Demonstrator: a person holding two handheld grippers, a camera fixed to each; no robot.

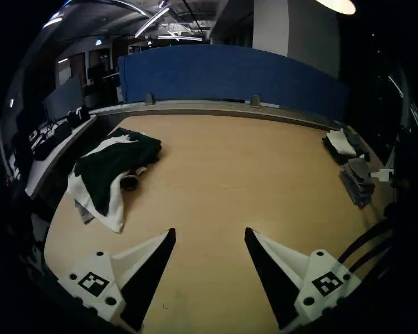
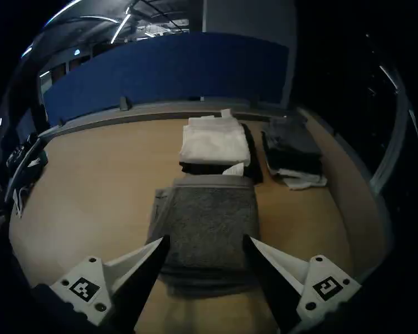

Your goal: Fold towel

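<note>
Left gripper view: the left gripper (image 1: 209,230) hangs over the table (image 1: 237,156) with its jaws spread and nothing between them. Bare wooden surface runs from the fingertips to the far edge, where a blue partition (image 1: 231,72) closes the table off. A loose heap of dark green and white towels (image 1: 111,167) lies near the left edge, partly draped toward it. Two folded stacks (image 1: 356,178) sit along the right edge, well apart from the heap. The middle of the table offers the widest open room.

Right gripper view: the right gripper (image 2: 206,237) has its jaws spread. A folded grey towel (image 2: 209,222) lies flat on the table (image 2: 97,183), its near end between the two fingers. Whether the fingers touch it cannot be told. Just beyond it sits a white folded towel (image 2: 215,142) on a dark stack. A dark grey stack (image 2: 292,147) stands beside that, near the right edge. Open surface extends to the left of the grey towel.
</note>
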